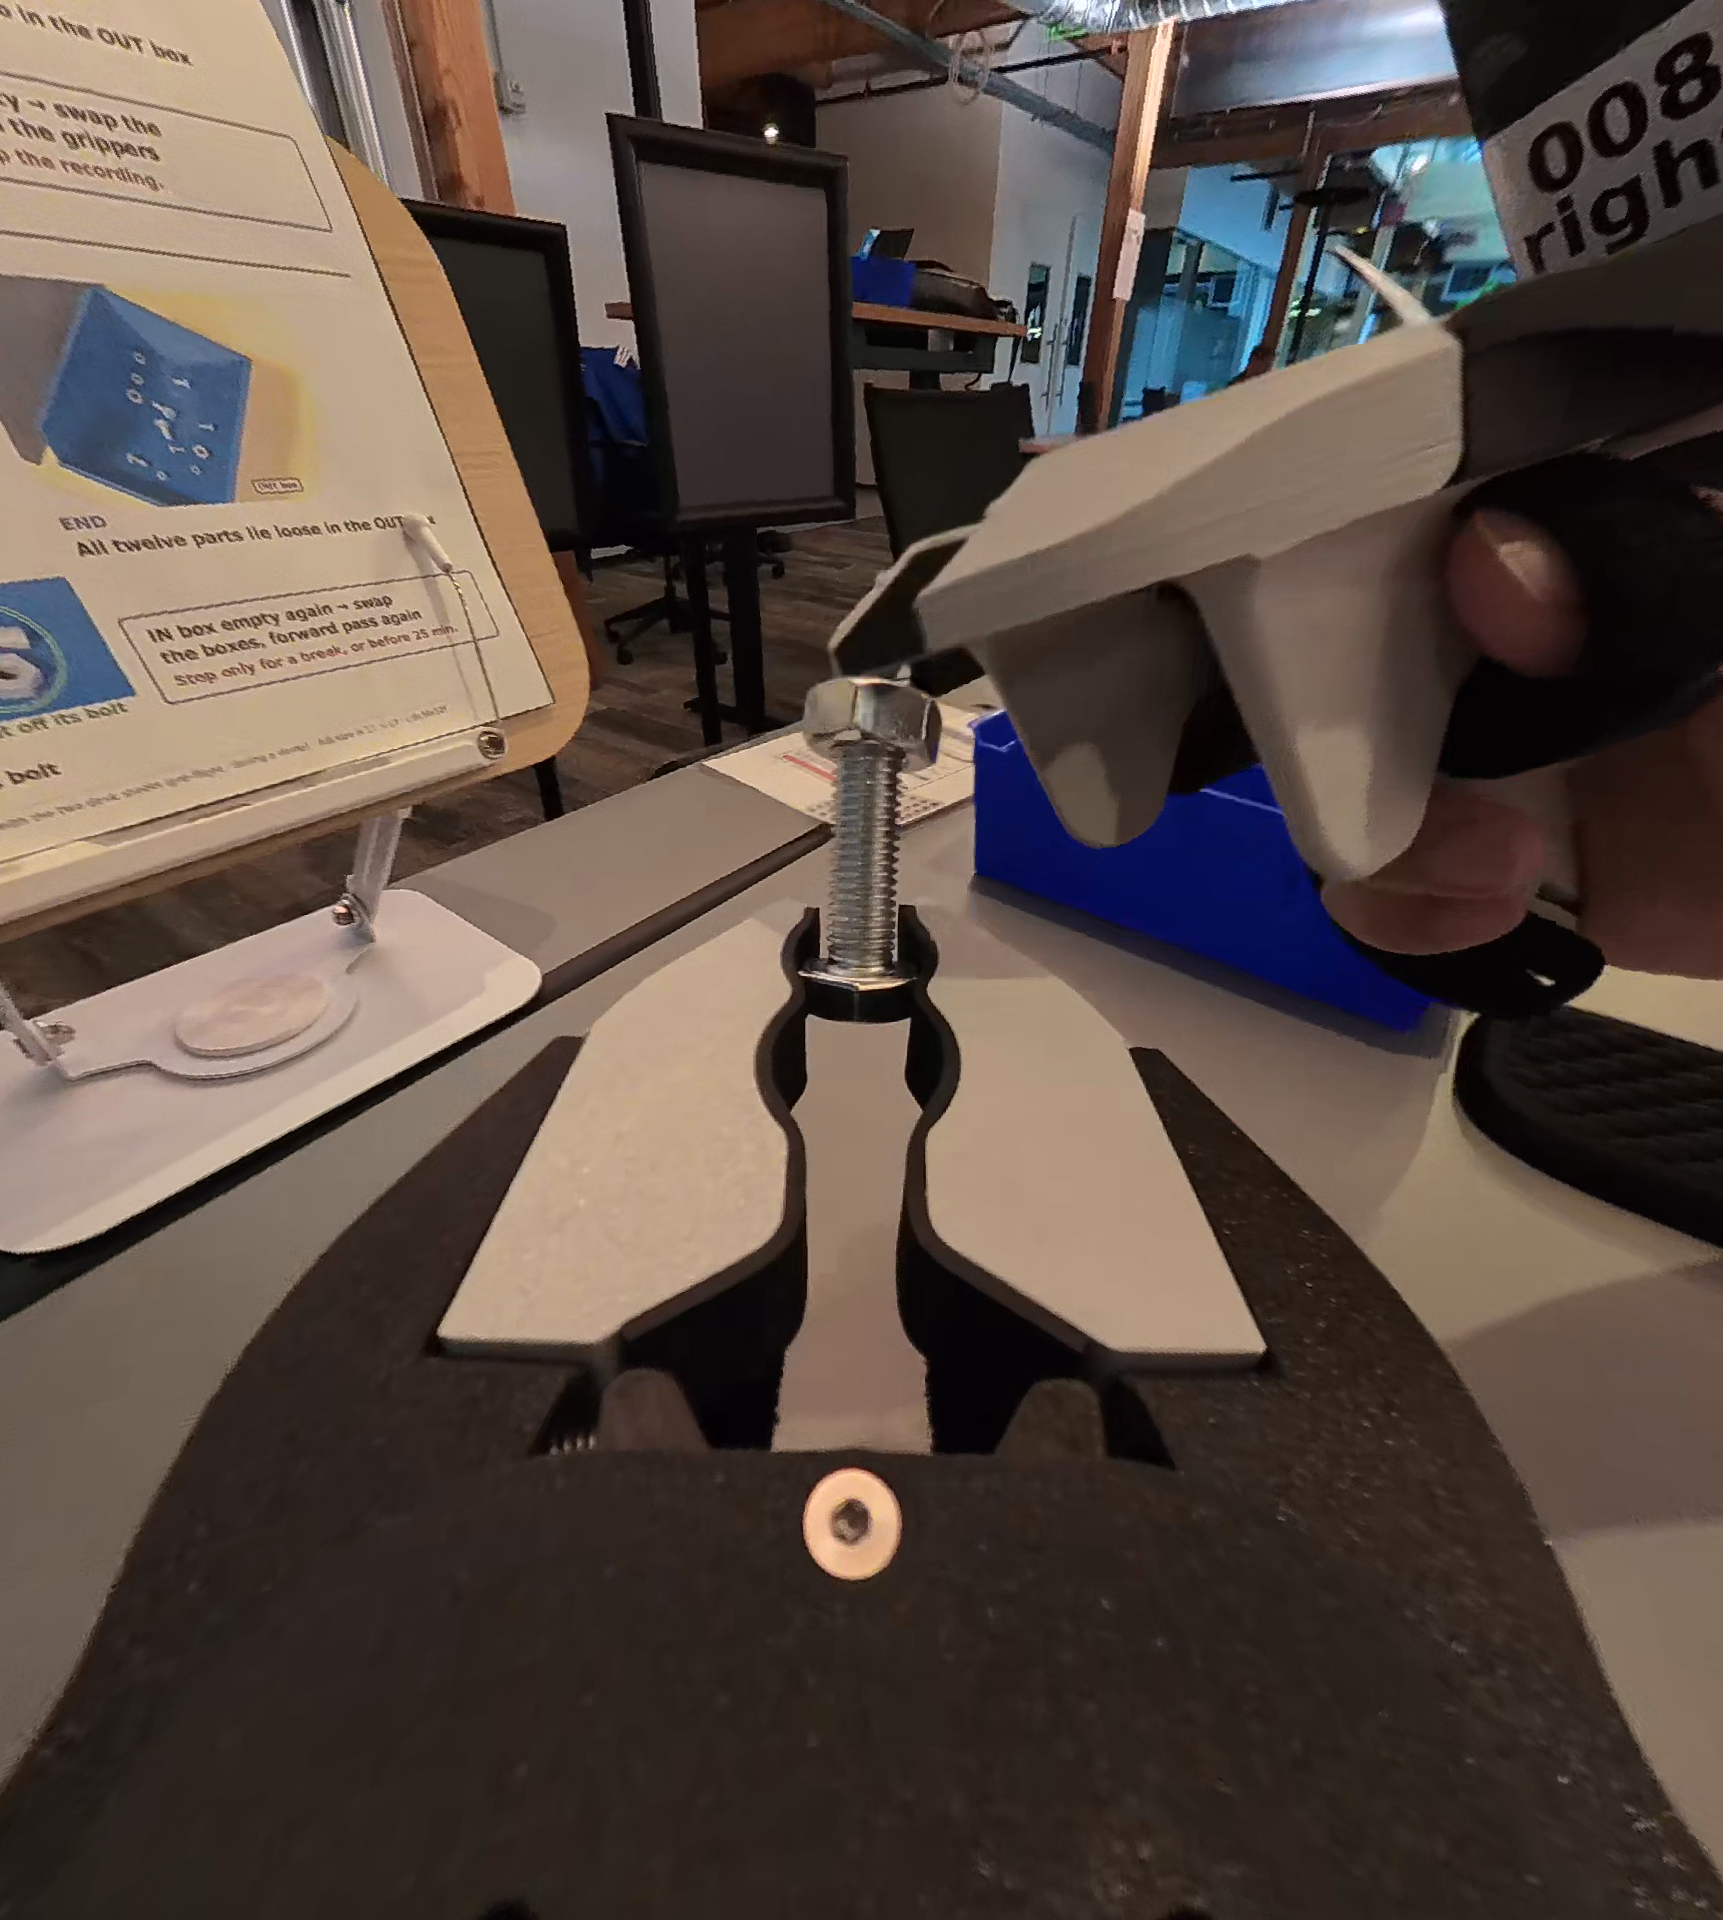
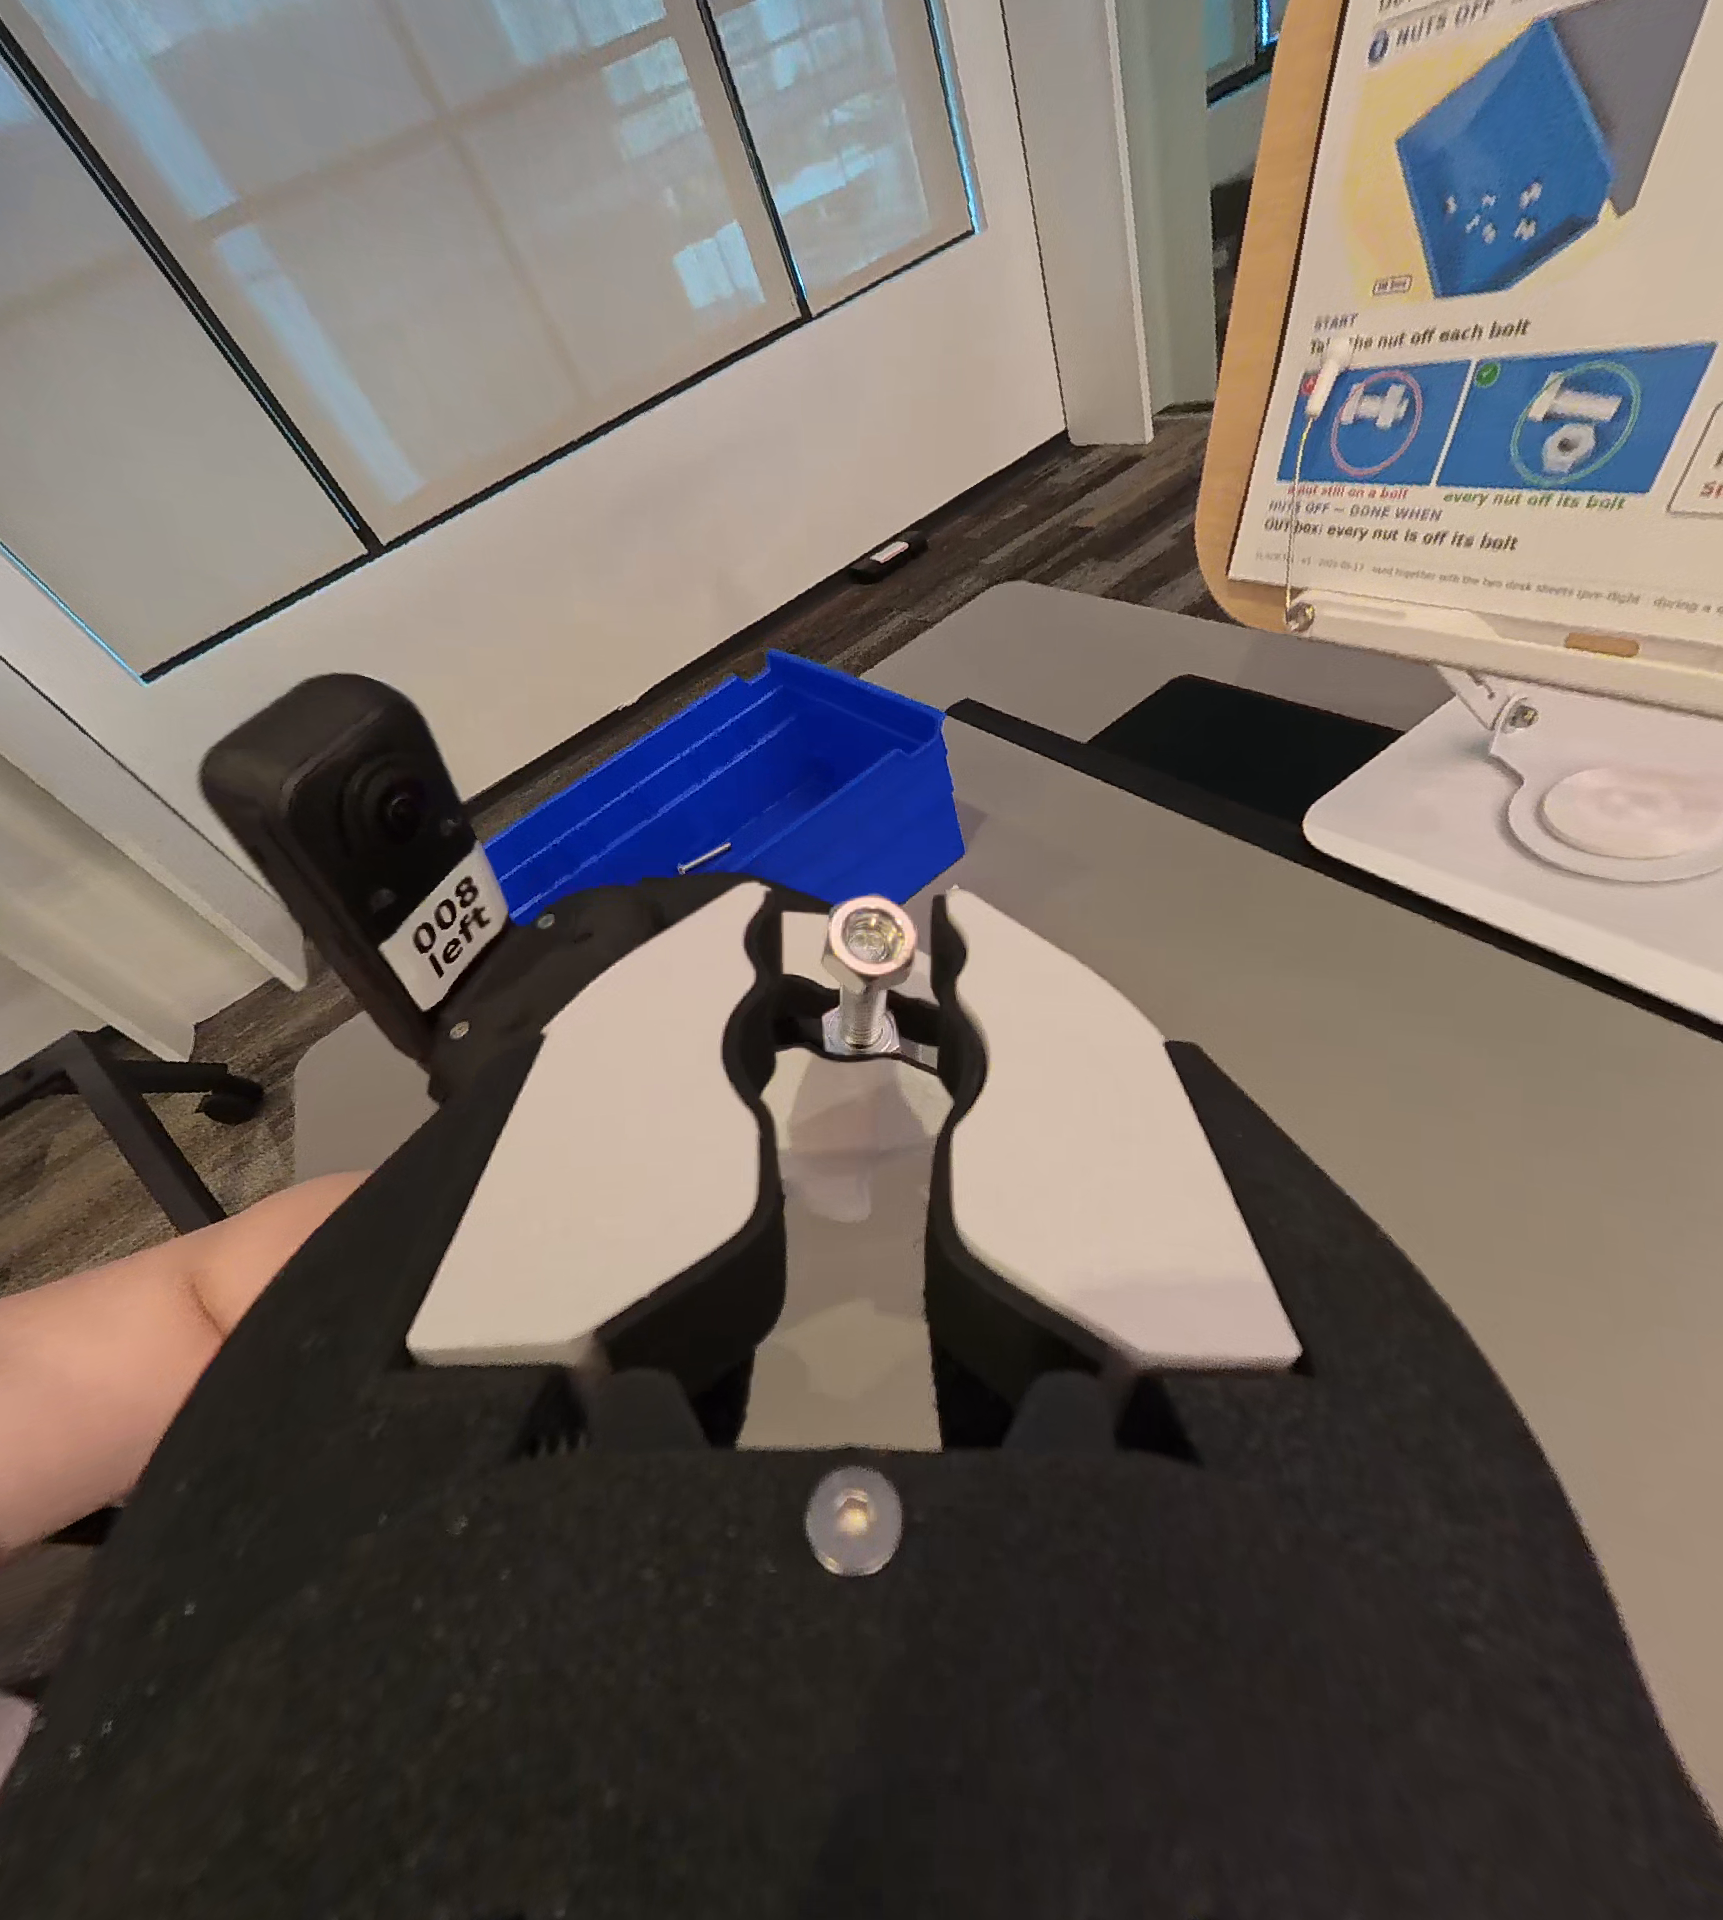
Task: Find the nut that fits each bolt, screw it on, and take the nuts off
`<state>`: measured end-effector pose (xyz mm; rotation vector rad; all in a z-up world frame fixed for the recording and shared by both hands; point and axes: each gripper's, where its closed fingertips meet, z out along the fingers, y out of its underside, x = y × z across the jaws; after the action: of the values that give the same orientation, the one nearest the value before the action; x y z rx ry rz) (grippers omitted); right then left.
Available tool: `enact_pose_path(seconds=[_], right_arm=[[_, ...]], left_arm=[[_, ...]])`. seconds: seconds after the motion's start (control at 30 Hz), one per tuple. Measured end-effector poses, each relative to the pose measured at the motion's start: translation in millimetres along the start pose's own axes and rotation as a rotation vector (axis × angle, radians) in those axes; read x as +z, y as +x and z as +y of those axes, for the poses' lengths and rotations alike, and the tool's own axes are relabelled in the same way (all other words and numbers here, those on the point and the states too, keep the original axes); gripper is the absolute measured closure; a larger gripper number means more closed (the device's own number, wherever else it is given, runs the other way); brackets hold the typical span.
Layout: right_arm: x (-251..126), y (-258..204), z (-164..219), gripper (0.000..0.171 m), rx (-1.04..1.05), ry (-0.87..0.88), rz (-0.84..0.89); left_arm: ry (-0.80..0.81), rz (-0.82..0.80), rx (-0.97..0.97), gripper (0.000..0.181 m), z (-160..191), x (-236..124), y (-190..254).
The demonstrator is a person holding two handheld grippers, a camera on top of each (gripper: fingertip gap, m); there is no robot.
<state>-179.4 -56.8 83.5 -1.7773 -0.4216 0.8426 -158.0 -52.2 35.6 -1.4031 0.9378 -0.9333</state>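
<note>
Unscrewing step: left gripper clamped on the silver hex nut; right gripper parted around the upright zinc-plated bolt head. Next: close, twist.

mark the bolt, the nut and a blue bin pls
bolt (image 1: 864,862), left wrist view, threaded shank.
nut (image 1: 855,983), left wrist view, front face.
blue bin (image 2: 732,810), right wrist view, inner wall.

Upright steel bolt, nut at base
</note>
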Motion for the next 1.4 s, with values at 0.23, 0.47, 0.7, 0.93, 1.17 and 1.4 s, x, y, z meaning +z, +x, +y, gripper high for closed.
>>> enact_pose_path(seconds=[0.23,0.47,0.7,0.93,1.17,1.4], right_arm=[[-12.4,-12.0,-15.3,0.144,-0.147,0.074,-0.116],[-32.1,-34.6,2.9,0.14,-0.51,0.026,-0.39],[-46.5,-54.5,3.1,0.144,-0.564,0.145,-0.53],[-44.4,-50.7,-3.4,0.145,-0.523,0.169,-0.446],[-42.8,-49.8,2.4,0.145,-0.504,0.129,-0.403],[-44.1,-52.5,2.6,0.154,-0.472,0.112,-0.413]], left_arm=[[0.082,0.135,-0.093,0.168,-10.7,-3.6,9.6],[0.188,0.42,-0.123,0.168,-28.8,-13.9,50.4],[0.222,0.622,-0.183,0.168,-37.7,-23.0,83.9],[0.216,0.566,-0.13,0.168,-34.8,-20.3,81.9],[0.216,0.533,-0.098,0.167,-34.2,-19.6,81.0],[0.209,0.527,-0.09,0.168,-33.8,-19.2,80.6]])
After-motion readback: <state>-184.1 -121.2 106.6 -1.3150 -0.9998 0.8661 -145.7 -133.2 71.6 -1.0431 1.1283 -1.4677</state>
